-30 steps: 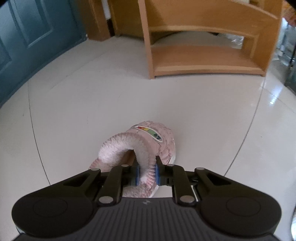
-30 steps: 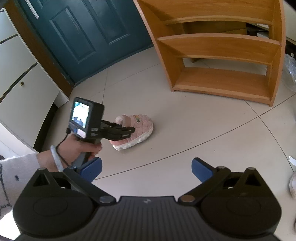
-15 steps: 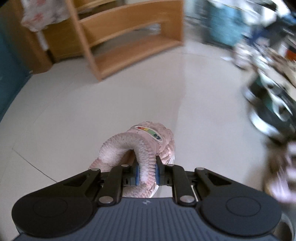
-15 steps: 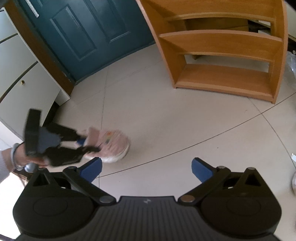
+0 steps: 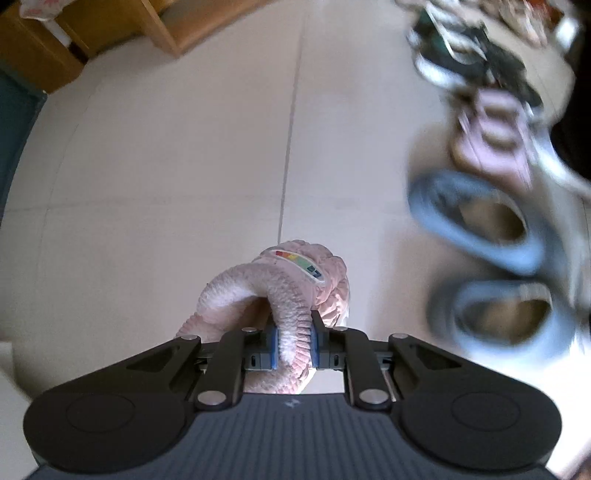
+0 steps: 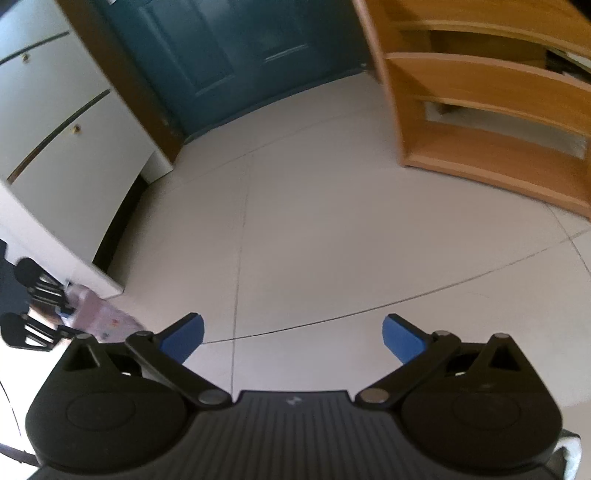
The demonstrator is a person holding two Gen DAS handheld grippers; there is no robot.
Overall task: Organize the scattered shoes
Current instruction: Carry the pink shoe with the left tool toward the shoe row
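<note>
Left wrist view: at far left, a corner of the light-brown wooden open shoe rack (image 5: 173, 33) stands on the pale tiled floor (image 5: 184, 166). At centre, the left claw (image 5: 292, 345) is pressed together on the fuzzy collar of a pink quilted plush slipper with a rainbow-striped label (image 5: 295, 291), its blue pads (image 5: 272, 345) pinching the collar from both sides; the slipper hangs clear of the floor, pointing away from the camera. At right, blurred by motion, lie a pair of dark grey-blue shoes with tan linings (image 5: 491, 258); beyond them is a heap of further footwear, too smeared to identify. Right wrist view: at far left, a white cabinet with small brass knobs (image 6: 66, 147), and below it the same slipper, blurred, at the frame's edge; next a dark teal panelled door (image 6: 240, 55); at lower centre, the right claw (image 6: 293, 338) spread wide and empty over bare tiles; at right, the wooden rack with its shelves bare.
</note>
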